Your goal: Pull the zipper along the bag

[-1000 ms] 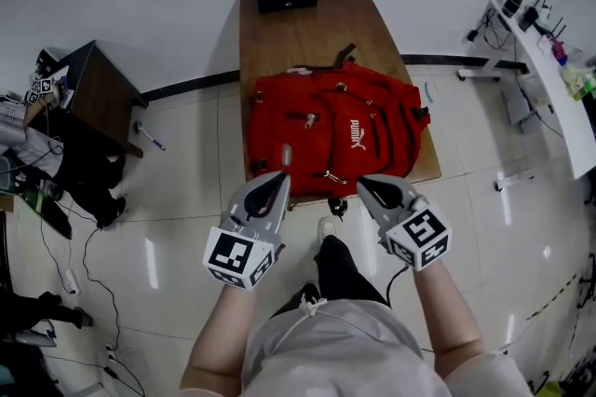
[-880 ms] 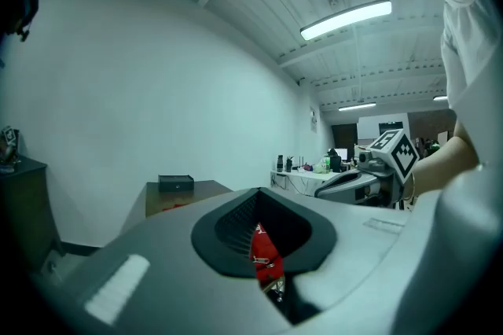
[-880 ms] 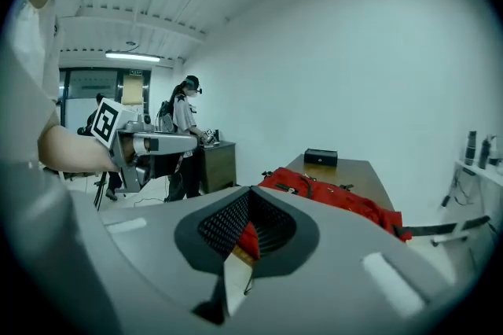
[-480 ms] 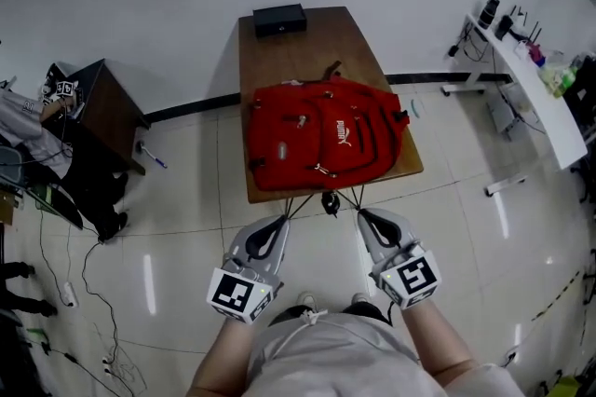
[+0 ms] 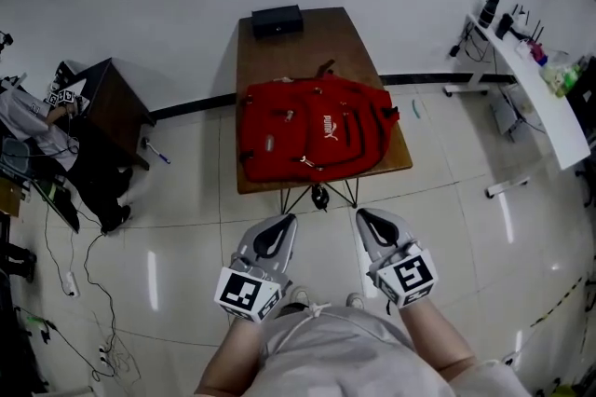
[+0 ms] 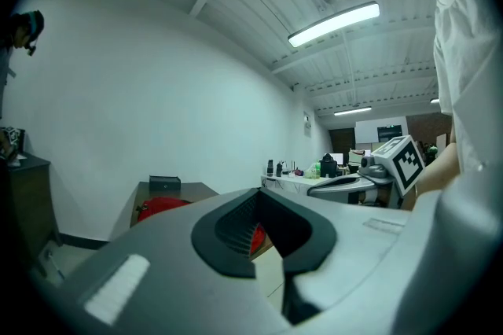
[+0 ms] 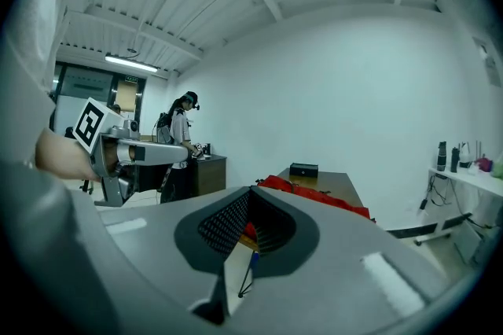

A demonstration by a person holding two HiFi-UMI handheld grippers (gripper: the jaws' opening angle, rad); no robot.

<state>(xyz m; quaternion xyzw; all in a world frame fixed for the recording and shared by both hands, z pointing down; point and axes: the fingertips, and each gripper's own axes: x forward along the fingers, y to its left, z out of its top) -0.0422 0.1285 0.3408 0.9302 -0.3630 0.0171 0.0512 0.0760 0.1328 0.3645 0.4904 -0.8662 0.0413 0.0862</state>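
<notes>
Backpack (image 5: 279, 148) — red, white logo (image 5: 328, 126) unreadable

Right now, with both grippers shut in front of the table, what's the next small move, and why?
Probably step in and bring the left gripper and right gripper forward over the red fabric backpack. Both are empty with jaws together, held near the person's body and well short of the brown wooden table, so nothing on the bag is within reach yet.

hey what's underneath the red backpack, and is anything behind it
The red backpack lies flat on a wooden table, covering most of its near half. Behind it, at the far end, sits a black box. Anything between bag and tabletop is covered and cannot be seen.
</notes>
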